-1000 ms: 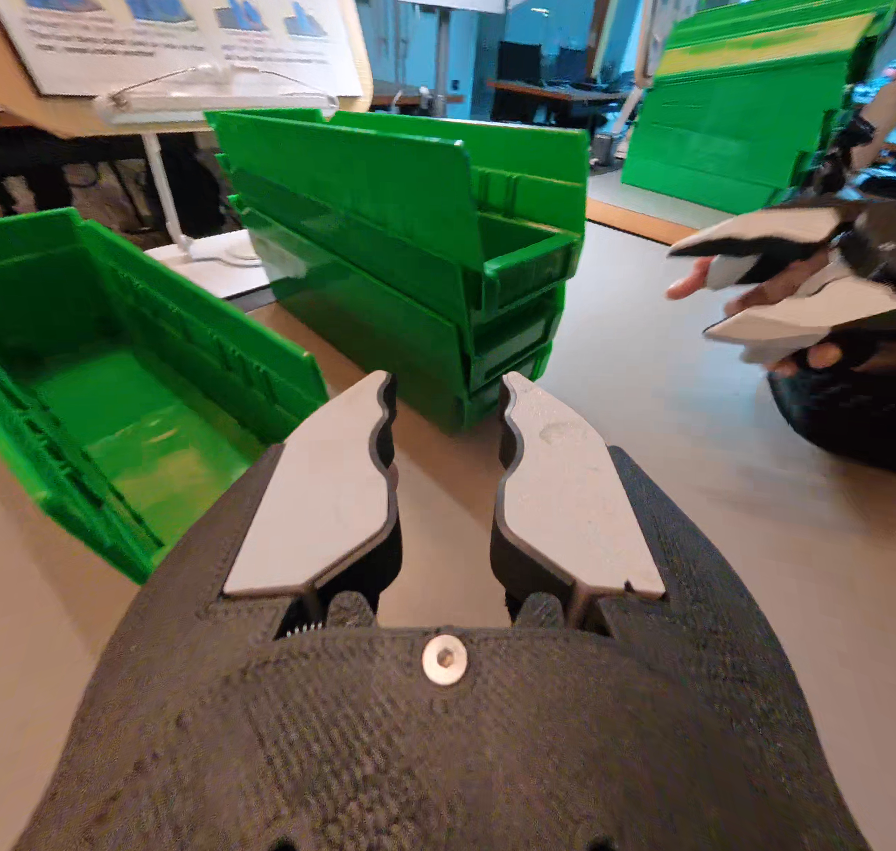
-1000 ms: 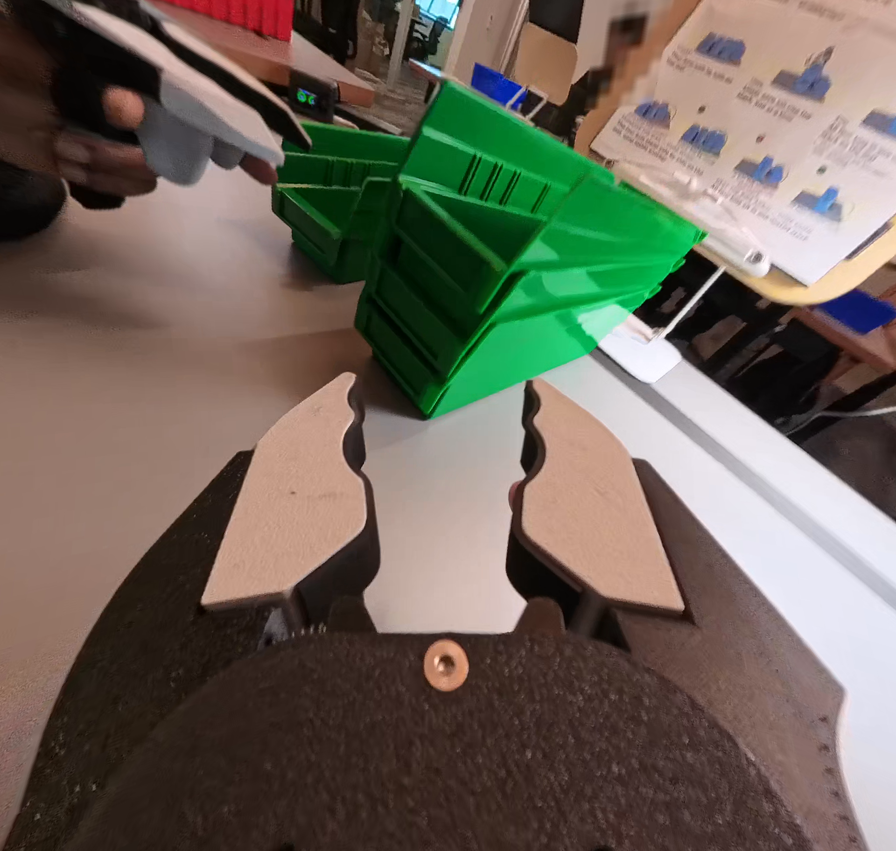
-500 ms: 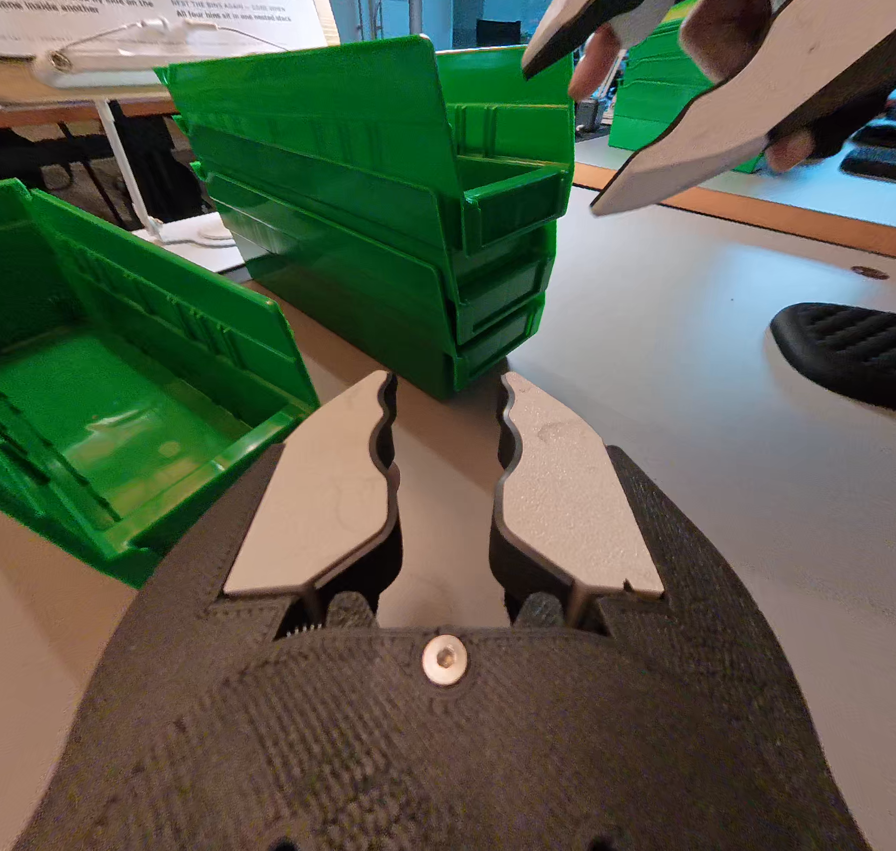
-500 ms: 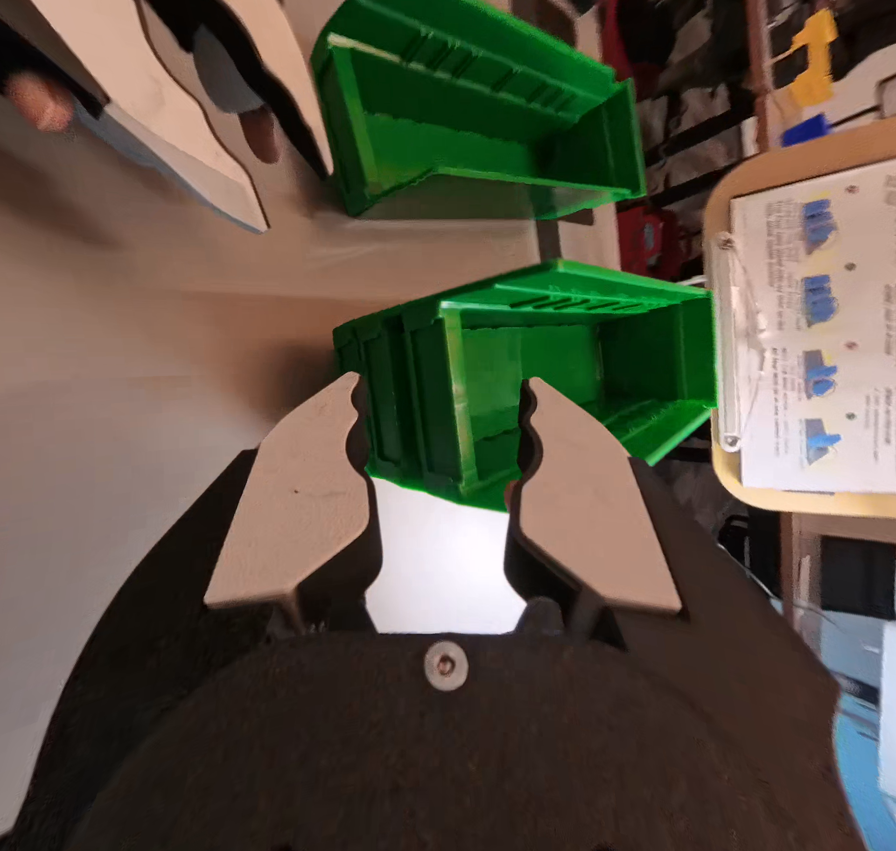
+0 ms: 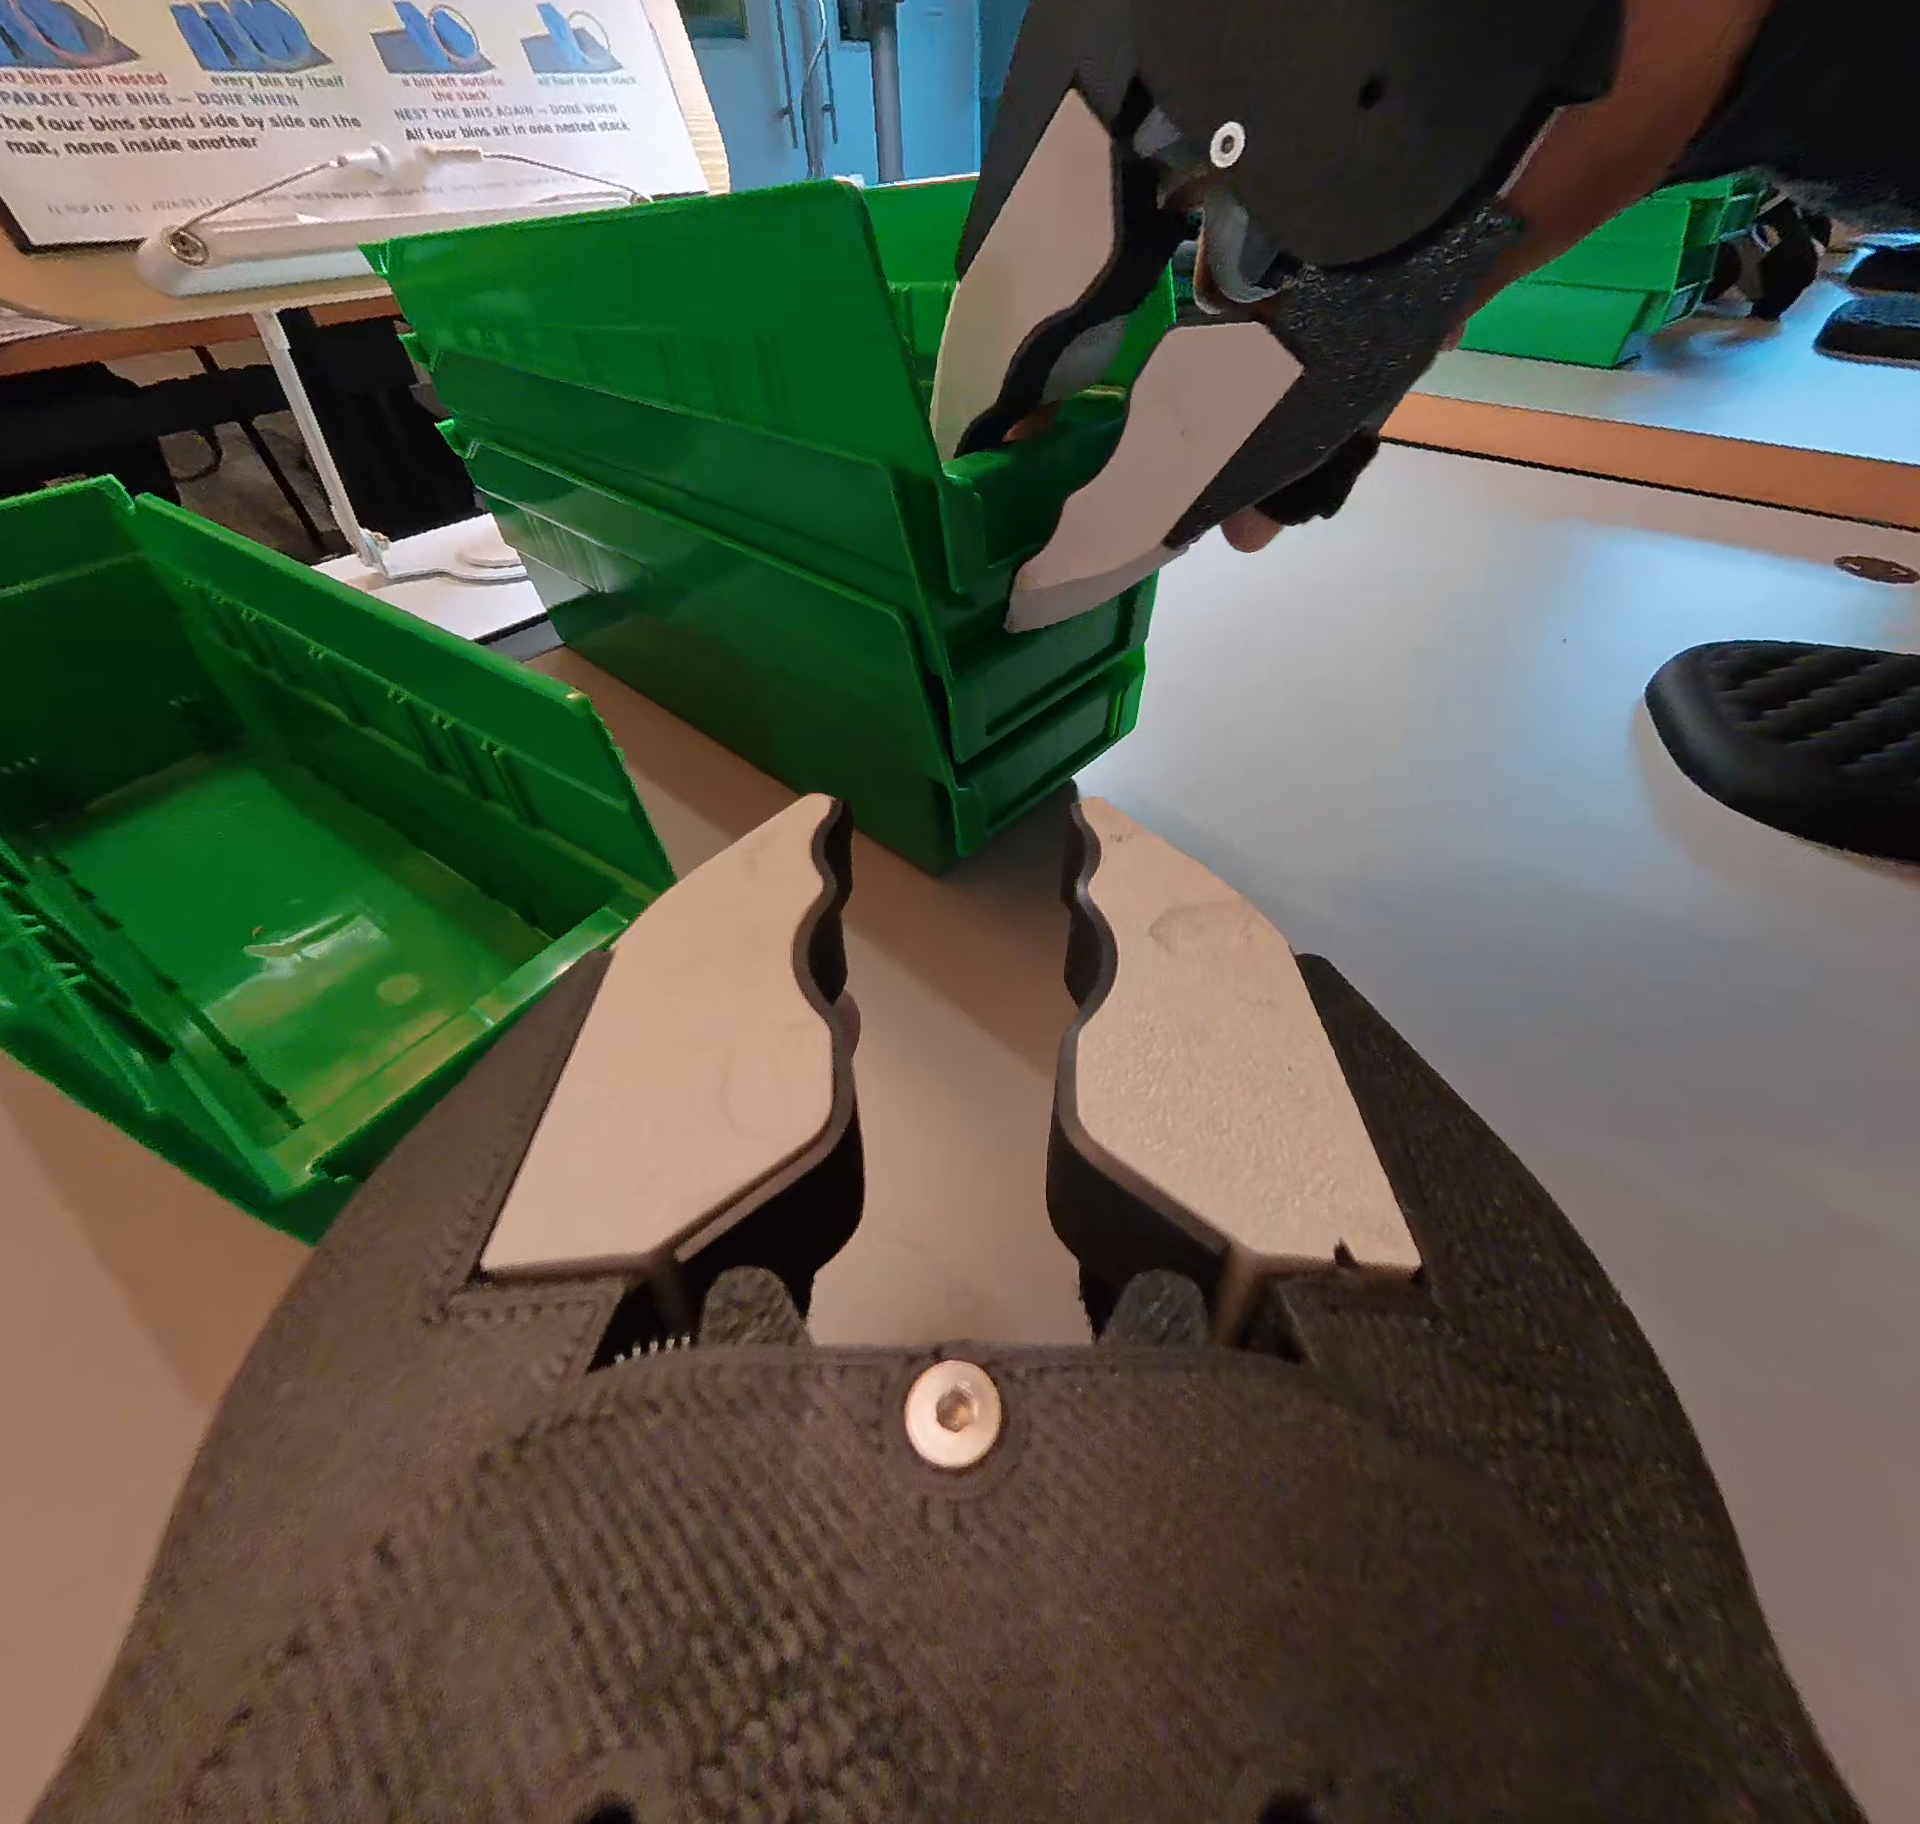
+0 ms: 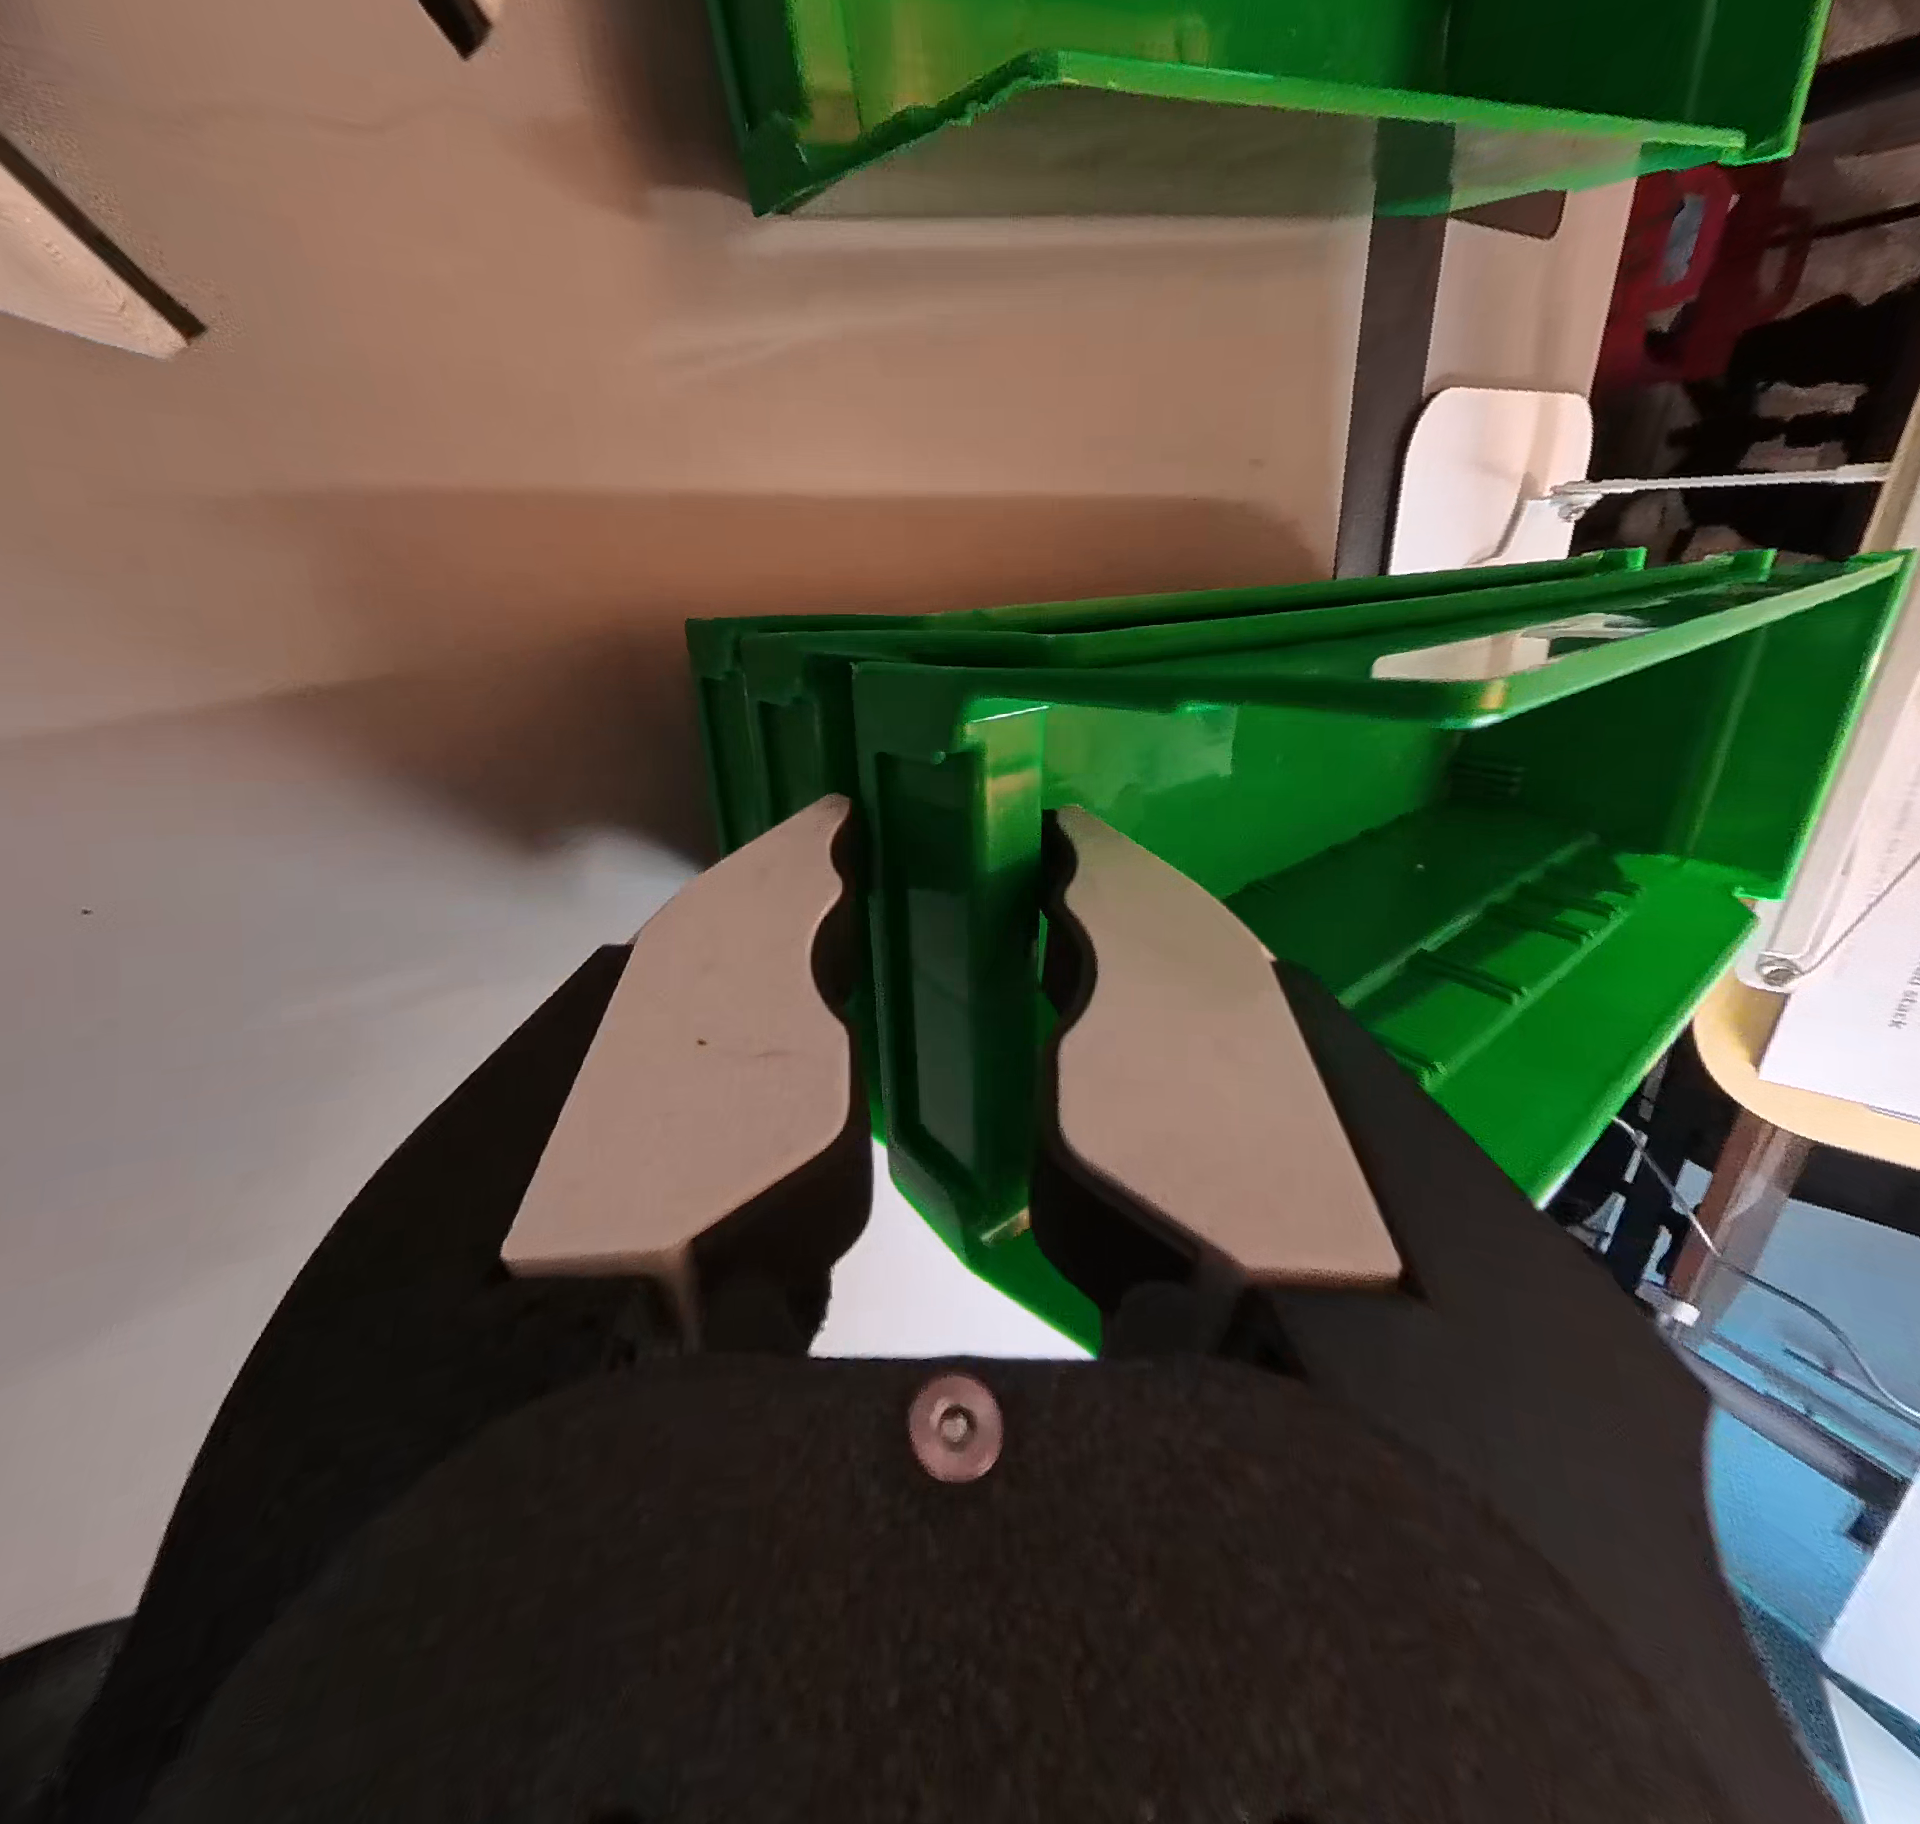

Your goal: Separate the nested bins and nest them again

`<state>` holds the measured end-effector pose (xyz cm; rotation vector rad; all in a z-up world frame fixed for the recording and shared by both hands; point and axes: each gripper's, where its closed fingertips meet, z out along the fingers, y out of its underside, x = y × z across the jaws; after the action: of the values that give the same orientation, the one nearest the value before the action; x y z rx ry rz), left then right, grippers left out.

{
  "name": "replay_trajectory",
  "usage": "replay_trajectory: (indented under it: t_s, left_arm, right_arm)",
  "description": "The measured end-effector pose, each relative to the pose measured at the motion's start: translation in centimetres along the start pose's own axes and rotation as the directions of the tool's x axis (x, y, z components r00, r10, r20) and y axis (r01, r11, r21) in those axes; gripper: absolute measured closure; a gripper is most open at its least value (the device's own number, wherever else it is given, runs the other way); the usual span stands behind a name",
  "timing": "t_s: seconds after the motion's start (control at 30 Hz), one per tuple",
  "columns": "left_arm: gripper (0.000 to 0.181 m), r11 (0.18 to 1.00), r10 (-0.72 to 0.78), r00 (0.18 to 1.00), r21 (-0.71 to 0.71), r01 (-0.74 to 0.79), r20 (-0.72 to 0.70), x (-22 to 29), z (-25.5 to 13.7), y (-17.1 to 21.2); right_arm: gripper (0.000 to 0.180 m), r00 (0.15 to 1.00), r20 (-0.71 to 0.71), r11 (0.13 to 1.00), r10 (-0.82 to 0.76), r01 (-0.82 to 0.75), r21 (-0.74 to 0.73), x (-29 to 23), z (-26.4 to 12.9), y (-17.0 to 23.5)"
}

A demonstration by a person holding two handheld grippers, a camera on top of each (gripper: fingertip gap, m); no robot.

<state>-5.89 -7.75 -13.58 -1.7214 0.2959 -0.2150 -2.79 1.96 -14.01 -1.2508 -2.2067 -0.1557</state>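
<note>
Right gripper (image 6: 945,953) has dropped onto the stack (image 5: 790,569), straddling its top bin's lip without pinching; one bin (image 5: 260,881) is out (three remain nested), left gripper (image 5: 951,901) spread.

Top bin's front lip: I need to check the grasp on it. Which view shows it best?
The right wrist view: the top bin's front lip fills the gap of the right gripper. In the left wrist view the lip is partly hidden by that gripper.

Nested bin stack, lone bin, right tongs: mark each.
nested bin stack (image 5: 790,621), left wrist view, long side wall of the middle bin.
lone bin (image 5: 281,933), left wrist view, inner floor.
right tongs (image 6: 945,839), right wrist view, gap between tips, straddling the top bin's front lip.
</note>
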Motion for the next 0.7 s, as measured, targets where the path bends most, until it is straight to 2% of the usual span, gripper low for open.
replay_trajectory:
  t_s: [0.27,0.6,0.7]
  left_arm:
    - [0.144,1.000,0.017,1.000,-0.020,-0.017,-0.004,0.1,0.2,0.5]
    - [0.146,1.000,0.028,1.000,-0.004,-0.028,0.010,-0.1,0.1,0.2]
    - [0.145,1.000,0.023,1.000,-0.002,-0.023,0.012,-0.2,0.0,0.2]
  right_arm:
    - [0.152,0.999,-0.030,0.999,-0.037,0.037,0.004,0.2,-0.2,-0.1]
    - [0.151,0.997,-0.077,0.999,0.000,0.003,0.047,3.0,-3.4,-1.5]
    - [0.151,0.981,-0.191,0.998,-0.038,0.046,0.038,5.1,-5.0,-1.4]
